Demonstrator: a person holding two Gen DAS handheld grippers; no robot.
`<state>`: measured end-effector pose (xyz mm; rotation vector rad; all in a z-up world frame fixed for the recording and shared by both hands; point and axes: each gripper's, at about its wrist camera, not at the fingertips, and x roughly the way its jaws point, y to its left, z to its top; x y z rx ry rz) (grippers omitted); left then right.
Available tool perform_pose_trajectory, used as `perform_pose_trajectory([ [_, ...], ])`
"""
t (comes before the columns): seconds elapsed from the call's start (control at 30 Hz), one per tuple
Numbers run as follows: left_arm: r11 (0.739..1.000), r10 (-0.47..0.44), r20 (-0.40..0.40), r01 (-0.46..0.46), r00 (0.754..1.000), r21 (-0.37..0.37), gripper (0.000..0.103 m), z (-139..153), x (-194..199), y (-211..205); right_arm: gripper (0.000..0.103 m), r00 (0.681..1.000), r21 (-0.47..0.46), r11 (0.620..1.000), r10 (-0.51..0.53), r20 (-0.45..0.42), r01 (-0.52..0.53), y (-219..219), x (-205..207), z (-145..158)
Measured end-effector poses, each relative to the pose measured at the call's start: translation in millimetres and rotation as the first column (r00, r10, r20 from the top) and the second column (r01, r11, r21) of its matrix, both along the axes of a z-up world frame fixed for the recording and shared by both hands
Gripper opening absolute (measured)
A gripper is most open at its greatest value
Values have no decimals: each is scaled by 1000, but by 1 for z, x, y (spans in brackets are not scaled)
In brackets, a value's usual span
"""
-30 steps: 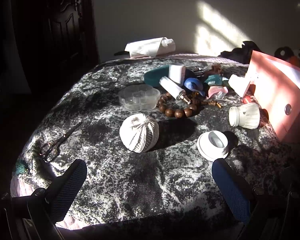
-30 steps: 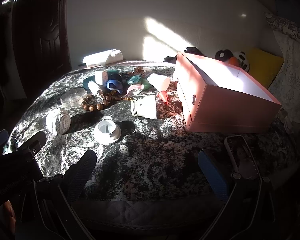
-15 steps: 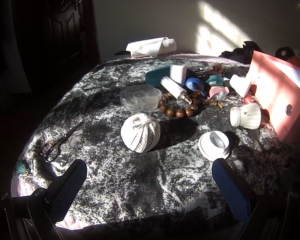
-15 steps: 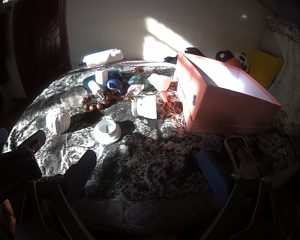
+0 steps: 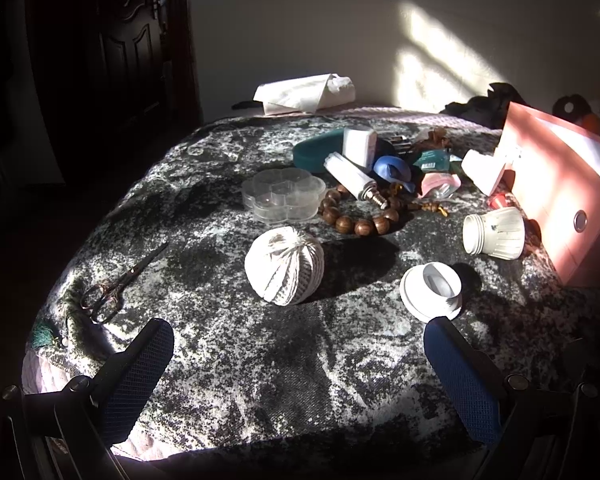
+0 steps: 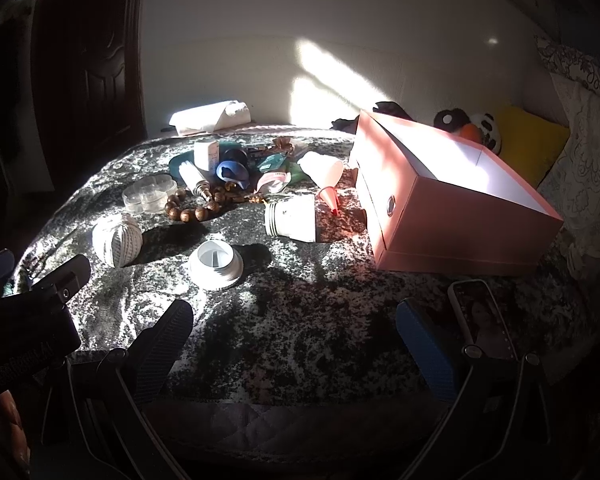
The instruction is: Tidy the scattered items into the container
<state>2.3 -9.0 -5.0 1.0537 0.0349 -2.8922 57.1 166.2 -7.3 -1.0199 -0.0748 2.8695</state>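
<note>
An open pink box (image 6: 452, 208) stands at the right on a grey mottled cloth; it also shows in the left wrist view (image 5: 564, 184). Scattered on the cloth are a white twine ball (image 5: 285, 271), a white round lid (image 5: 432, 292), a white ribbed cup (image 5: 494, 233) on its side, a brown bead bracelet (image 5: 356, 216), a clear flower-shaped box (image 5: 284, 194), scissors (image 5: 116, 286) and a pile of small items (image 5: 380, 160). My left gripper (image 5: 300, 336) is open and empty, just before the twine ball. My right gripper (image 6: 292, 320) is open and empty near the front edge.
A phone (image 6: 482, 322) lies by the right gripper's right finger. A white tissue pack (image 5: 304, 94) sits at the far edge. A yellow cushion (image 6: 528, 144) and a panda toy (image 6: 472, 128) lie behind the box. A dark door (image 5: 112, 60) stands at the left.
Both views have shifted very slightly; the left gripper has crept a little toward the twine ball. Nothing on the cloth has moved.
</note>
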Motion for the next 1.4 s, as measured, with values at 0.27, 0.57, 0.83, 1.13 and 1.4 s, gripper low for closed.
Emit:
perform_pose_trajectory([
  [0.27, 999, 23, 31, -23, 999, -22, 103, -7, -9, -6, 103, 997, -32, 997, 62, -51, -64, 1, 0, -2],
  [0.57, 999, 43, 59, -41, 997, -27, 103, -13, -23, -15, 103, 997, -7, 997, 83, -1, -83, -11, -23, -14],
  [0.83, 999, 27, 58, -25, 998, -36, 103, -11, -26, -11, 102, 996, 0, 996, 93, -16, -93, -21, -30, -15],
  [1.13, 999, 22, 71, -20, 997, -29, 103, -11, -39, -11, 102, 996, -19, 996, 89, 14, -89, -24, -44, -20],
  [1.4, 1000, -1, 118, 0, 993, 4, 94, -20, -58, -12, 102, 994, -35, 994, 101, 33, -100, -32, -69, -27],
])
